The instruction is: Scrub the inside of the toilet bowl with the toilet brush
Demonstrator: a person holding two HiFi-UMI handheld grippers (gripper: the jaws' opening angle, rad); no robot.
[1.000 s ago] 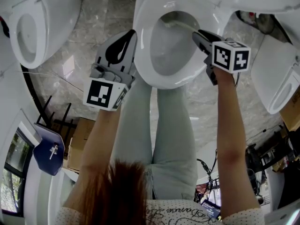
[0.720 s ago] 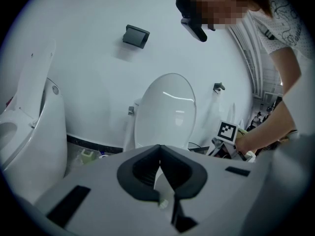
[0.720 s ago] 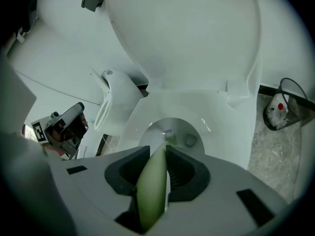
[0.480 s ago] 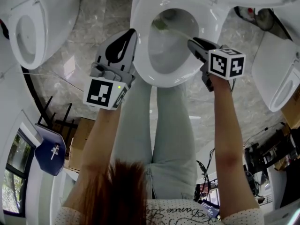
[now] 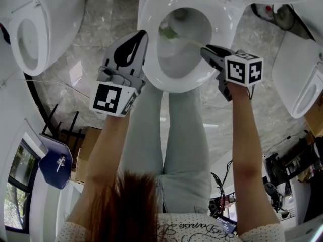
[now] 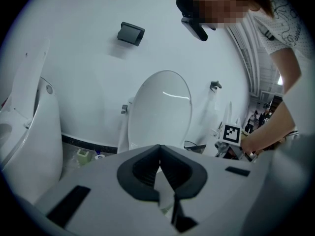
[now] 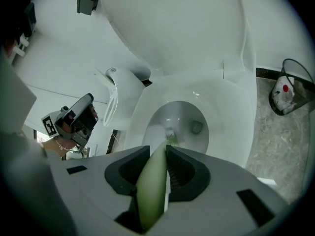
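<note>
Spreading beneath everything is a grey marbled stone floor (image 5: 111, 19). On it stands a white ceramic toilet (image 5: 227, 21) with its oval bowl open to the head view and its lid raised (image 7: 172, 23). A second white toilet (image 5: 30, 34) sits well to its left and a third white fixture (image 5: 303, 84) to its right. The person's legs in pale trousers (image 5: 166, 135) stand directly before the middle bowl.

The left gripper (image 5: 136, 39), grey with a black-and-white marker cube, hangs outside the bowl, just beside the rim's left edge. In its own view, its dark jaw pads meet with nothing between them (image 6: 160, 166).

The right gripper (image 5: 207, 49) reaches over the bowl's right rim. Its jaws are clamped on the pale green plastic handle (image 7: 152, 186) of the toilet brush (image 5: 167, 33). The slim handle slants down across the bowl. The bristled head (image 7: 171, 133) lies inside the bowl, against the left inner wall, just beside the drain opening (image 7: 197, 127).
</note>
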